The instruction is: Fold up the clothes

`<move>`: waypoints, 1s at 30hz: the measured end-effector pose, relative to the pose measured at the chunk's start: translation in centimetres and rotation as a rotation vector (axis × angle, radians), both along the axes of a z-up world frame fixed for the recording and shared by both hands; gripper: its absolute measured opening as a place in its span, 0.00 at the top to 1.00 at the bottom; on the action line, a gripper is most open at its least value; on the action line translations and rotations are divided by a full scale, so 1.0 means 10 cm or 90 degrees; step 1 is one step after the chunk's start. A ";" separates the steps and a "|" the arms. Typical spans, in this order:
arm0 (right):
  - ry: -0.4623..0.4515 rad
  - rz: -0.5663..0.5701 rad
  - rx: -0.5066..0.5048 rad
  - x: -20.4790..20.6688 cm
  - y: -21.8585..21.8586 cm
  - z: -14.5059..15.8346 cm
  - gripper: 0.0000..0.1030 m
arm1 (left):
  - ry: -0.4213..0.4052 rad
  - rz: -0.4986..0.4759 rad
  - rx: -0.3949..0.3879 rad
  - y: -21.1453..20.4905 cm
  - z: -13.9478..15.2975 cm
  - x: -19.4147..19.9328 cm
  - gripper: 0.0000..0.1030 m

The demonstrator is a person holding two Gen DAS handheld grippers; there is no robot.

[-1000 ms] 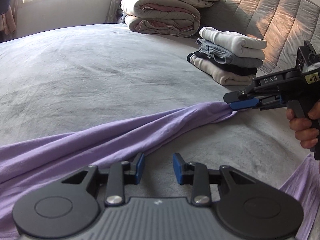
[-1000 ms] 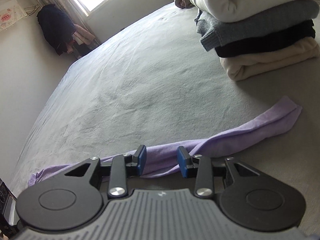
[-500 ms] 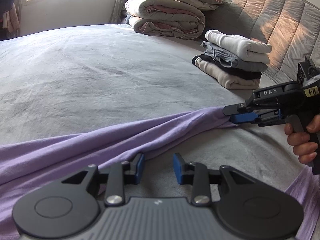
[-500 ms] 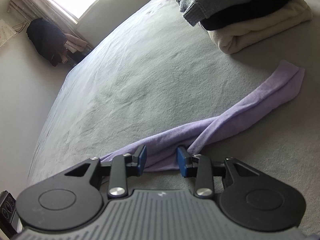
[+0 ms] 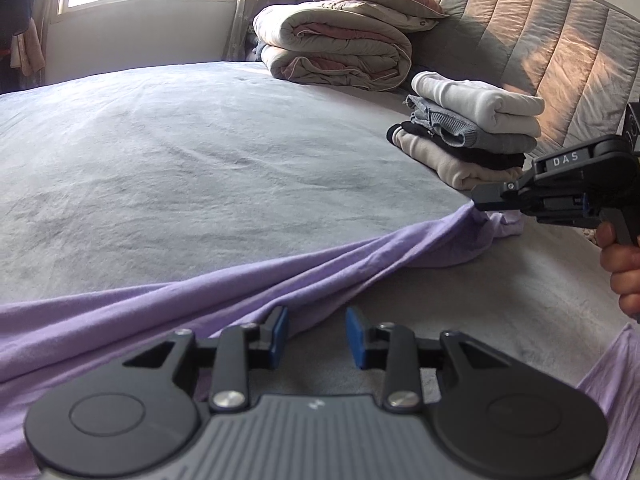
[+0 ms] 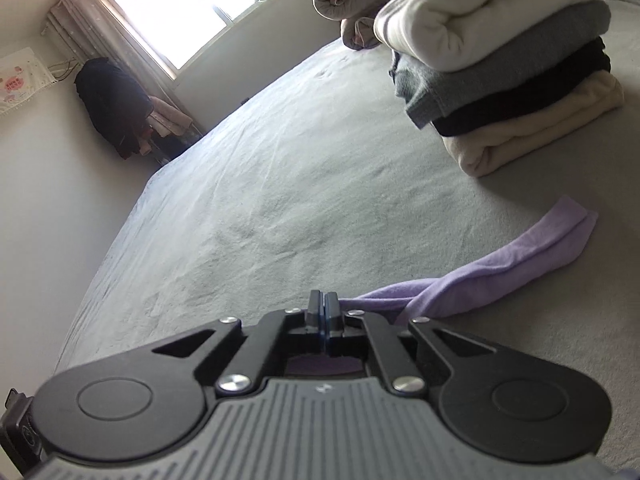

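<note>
Lilac garment strung across lower frame on grey bed. Right gripper clenched on its bunched end at right; left gripper opening, nothing between its pads. Best lifted gently, avoiding folded stack.

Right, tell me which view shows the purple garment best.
Left wrist: the purple garment runs stretched across the bed to the right gripper, shut on its end. Right wrist shows only a folded strip beyond the closed fingers.
</note>
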State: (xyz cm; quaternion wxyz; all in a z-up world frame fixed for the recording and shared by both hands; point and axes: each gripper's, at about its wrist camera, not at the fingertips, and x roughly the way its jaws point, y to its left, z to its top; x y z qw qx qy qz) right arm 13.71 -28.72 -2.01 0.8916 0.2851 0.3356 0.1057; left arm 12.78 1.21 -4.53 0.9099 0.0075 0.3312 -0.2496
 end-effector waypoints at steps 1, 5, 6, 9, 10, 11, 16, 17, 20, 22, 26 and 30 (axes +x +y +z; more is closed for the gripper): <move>-0.003 0.002 0.002 0.00 0.01 0.04 0.97 | -0.008 -0.003 0.000 -0.02 0.02 -0.02 0.59; -0.012 0.008 0.009 -0.06 -0.01 0.17 0.98 | -0.030 -0.017 0.007 -0.10 0.08 -0.09 0.59; -0.014 0.009 0.012 -0.08 -0.02 0.20 0.98 | -0.035 -0.017 0.009 -0.12 0.09 -0.11 0.59; -0.025 0.017 0.016 -0.10 0.01 0.26 0.98 | -0.057 -0.018 0.025 -0.17 0.11 -0.15 0.60; -0.029 0.020 0.016 -0.12 0.02 0.29 0.98 | -0.058 -0.021 0.030 -0.19 0.10 -0.16 0.64; -0.032 0.025 0.013 -0.15 0.02 0.32 0.98 | -0.059 -0.024 0.036 -0.21 0.09 -0.17 0.66; -0.012 0.038 0.001 -0.17 0.01 0.26 0.98 | -0.058 -0.039 0.059 -0.29 0.06 -0.20 0.73; -0.002 0.040 0.003 -0.15 0.01 0.22 0.97 | -0.057 -0.042 0.060 -0.30 0.06 -0.21 0.72; 0.036 0.043 0.008 -0.11 0.02 0.11 0.88 | -0.051 -0.050 0.057 -0.33 0.04 -0.19 0.69; 0.055 0.044 0.007 -0.08 0.04 0.02 0.87 | -0.044 -0.049 0.054 -0.33 0.02 -0.17 0.68; 0.095 0.046 -0.005 0.03 0.10 -0.15 0.87 | -0.025 -0.038 0.048 -0.31 -0.03 -0.11 0.65; 0.119 0.041 -0.001 0.10 0.11 -0.28 0.87 | -0.033 -0.036 0.042 -0.29 -0.04 -0.11 0.60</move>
